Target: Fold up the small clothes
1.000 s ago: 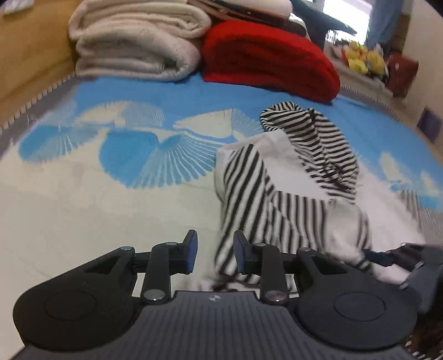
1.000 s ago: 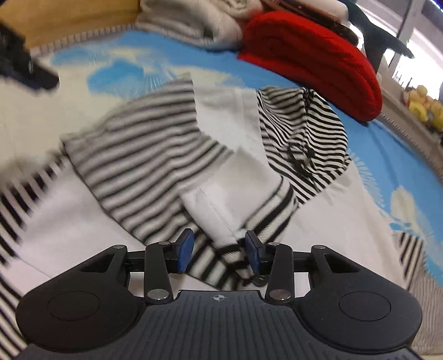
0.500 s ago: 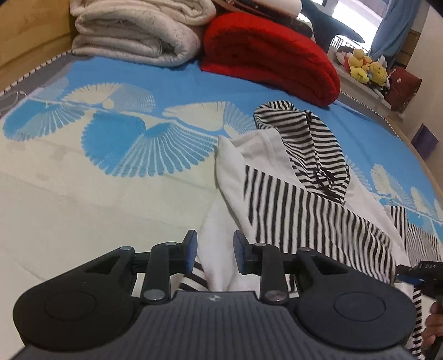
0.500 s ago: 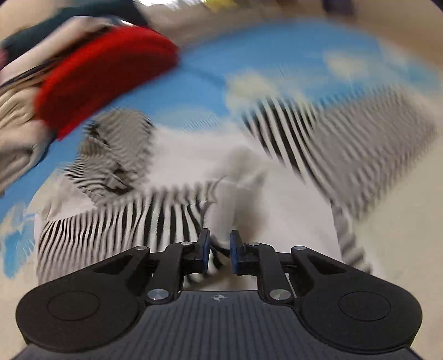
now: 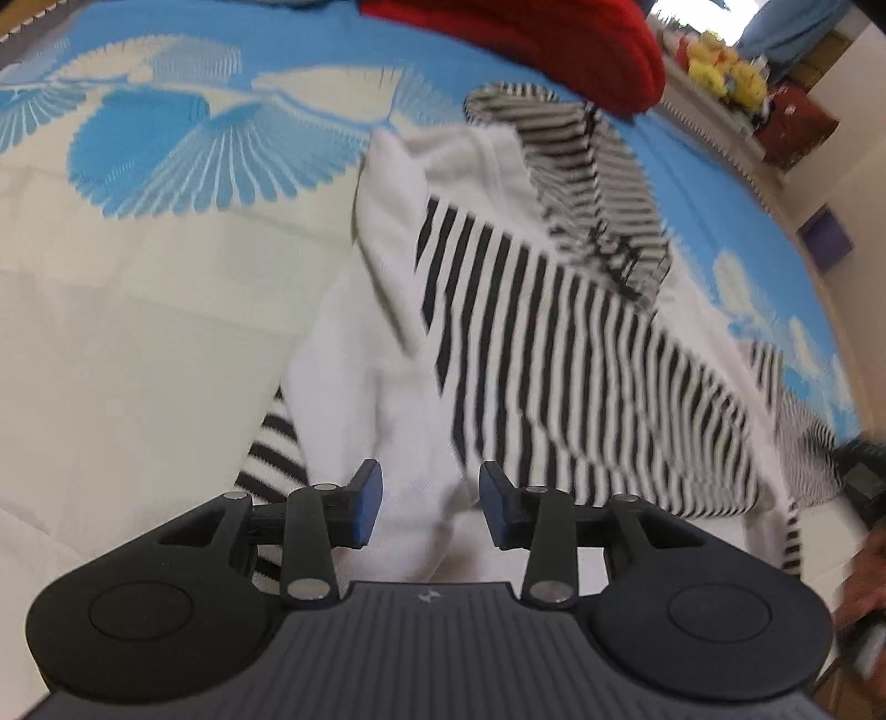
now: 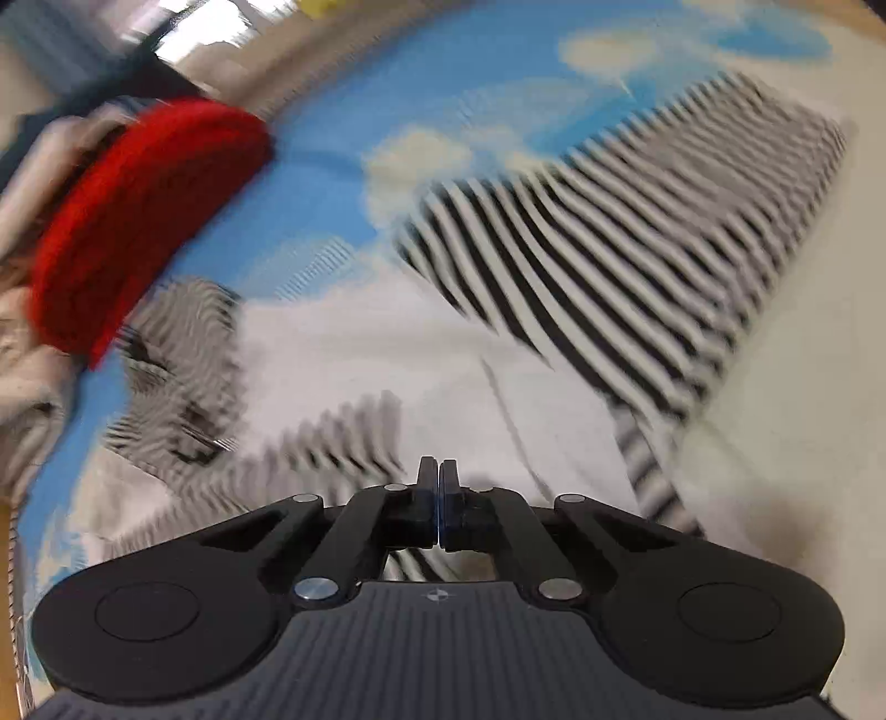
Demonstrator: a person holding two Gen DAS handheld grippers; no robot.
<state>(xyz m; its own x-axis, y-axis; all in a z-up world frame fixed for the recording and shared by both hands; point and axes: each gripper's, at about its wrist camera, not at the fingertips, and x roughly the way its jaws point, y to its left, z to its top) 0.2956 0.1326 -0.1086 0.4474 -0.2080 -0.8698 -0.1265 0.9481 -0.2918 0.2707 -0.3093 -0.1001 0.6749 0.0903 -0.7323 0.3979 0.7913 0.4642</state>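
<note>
Left wrist view: left tool (image 5: 425, 509) gaping, nothing gripped, white hem of striped hoodie (image 5: 554, 354) lying between the fingers.
Garment axis: sprawled on bed (image 5: 138, 343), hood far, hem near.
Right tool (image 6: 438, 501): pinched together; fabric in the grip unclear, blurred.
Nearer arm: left.

left wrist: low, close over hoodie (image 5: 554, 332) | right wrist: opposite side, blurred

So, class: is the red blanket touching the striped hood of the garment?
Cannot tell. In the left wrist view the red blanket overlaps the striped hood at its top edge, but contact or a gap behind isn't plain; the right wrist view is too blurred.
</note>
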